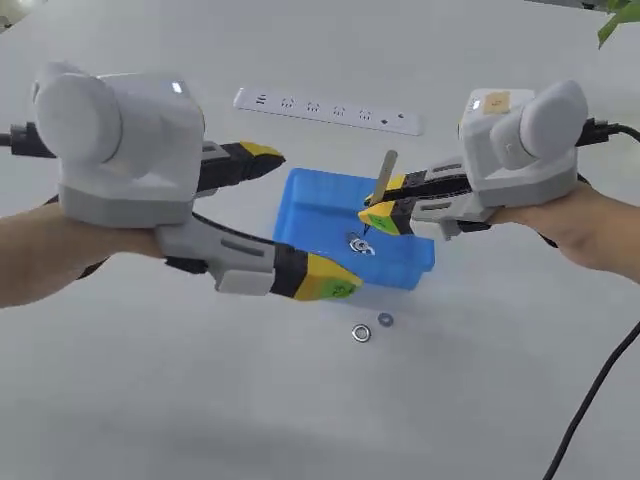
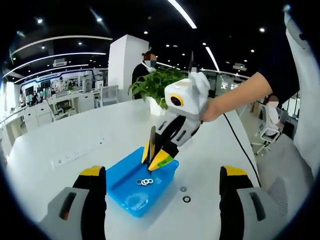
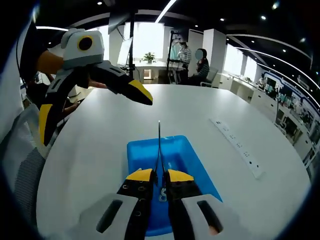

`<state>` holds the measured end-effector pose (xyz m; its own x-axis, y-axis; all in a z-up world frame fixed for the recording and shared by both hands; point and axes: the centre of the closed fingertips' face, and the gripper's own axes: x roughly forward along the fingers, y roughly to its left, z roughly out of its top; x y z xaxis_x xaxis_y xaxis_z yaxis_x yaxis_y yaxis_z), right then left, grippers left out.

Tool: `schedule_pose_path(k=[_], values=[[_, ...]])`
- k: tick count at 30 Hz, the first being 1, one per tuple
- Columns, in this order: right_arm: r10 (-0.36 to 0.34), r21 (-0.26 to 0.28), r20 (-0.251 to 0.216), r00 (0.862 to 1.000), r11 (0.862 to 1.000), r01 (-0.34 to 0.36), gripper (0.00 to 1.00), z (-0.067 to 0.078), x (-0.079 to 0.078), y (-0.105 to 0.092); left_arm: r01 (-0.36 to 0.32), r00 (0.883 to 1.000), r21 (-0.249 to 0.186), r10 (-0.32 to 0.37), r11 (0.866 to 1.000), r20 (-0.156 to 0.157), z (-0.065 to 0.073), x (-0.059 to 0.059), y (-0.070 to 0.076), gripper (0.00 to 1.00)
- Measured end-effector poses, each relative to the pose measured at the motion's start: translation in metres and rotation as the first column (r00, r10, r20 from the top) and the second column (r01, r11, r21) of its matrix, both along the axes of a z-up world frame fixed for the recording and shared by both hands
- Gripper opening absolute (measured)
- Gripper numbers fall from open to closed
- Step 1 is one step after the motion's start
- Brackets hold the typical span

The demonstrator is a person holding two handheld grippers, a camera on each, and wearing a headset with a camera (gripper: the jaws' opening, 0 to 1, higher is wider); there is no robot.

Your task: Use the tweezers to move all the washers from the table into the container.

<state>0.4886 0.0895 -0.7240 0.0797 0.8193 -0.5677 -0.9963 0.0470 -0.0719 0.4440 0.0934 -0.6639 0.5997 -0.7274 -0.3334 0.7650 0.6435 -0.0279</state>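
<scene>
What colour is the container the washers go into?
The container is bright blue, which shows best in the head view.

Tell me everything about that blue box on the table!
The blue container is a shallow, open, rectangular tray with low walls, and it looks like plastic. It lies flat on the white table. A few small metal washers lie inside it. The tweezers, held by the right gripper, point down into it; whether their tips touch it is unclear.

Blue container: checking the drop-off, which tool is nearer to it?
Right. The right tool holds the tweezers directly over the container; the left tool hangs open, off to one side of it.
</scene>
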Motion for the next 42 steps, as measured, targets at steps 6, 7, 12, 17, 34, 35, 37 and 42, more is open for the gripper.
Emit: schedule_pose_path(k=[6,7,12,17,34,35,37,42], values=[[0.034,-0.006,0.009,0.999,0.999,-0.034,0.11,0.004,-0.009,0.003,0.049,0.998,-0.002,-0.048,0.999,0.039,0.011,0.018,-0.016,0.96],[0.037,-0.008,0.008,0.999,0.999,-0.037,0.11,0.004,-0.01,0.004,0.079,0.992,0.017,-0.08,0.997,0.095,0.015,0.022,-0.02,0.89],[0.055,-0.014,0.01,0.998,0.998,-0.055,0.11,0.005,-0.016,0.004,0.091,0.99,0.025,-0.093,0.996,0.106,0.018,0.034,-0.027,0.76],[0.071,-0.02,0.015,0.997,0.997,-0.07,0.11,0.006,-0.02,0.003,0.093,0.991,0.011,-0.094,0.996,0.094,0.019,0.036,-0.031,0.6],[0.081,-0.029,0.003,0.997,0.996,-0.081,0.11,0.004,-0.025,-0.001,0.166,0.985,0.012,-0.167,0.986,0.036,0.015,0.024,-0.038,0.19],[0.081,-0.029,0.002,0.997,0.996,-0.081,0.11,0.004,-0.025,-0.001,0.172,0.984,0.009,-0.172,0.985,0.036,0.016,0.023,-0.038,0.19],[0.082,-0.026,-0.001,0.997,0.996,-0.082,0.11,0.004,-0.025,0.0,0.173,0.984,-0.002,-0.173,0.985,0.029,0.016,0.022,-0.039,0.18],[0.094,-0.028,-0.002,0.996,0.995,-0.094,0.11,0.004,-0.027,0.001,0.182,0.982,-0.006,-0.182,0.983,0.042,0.02,0.02,-0.039,0.08]])
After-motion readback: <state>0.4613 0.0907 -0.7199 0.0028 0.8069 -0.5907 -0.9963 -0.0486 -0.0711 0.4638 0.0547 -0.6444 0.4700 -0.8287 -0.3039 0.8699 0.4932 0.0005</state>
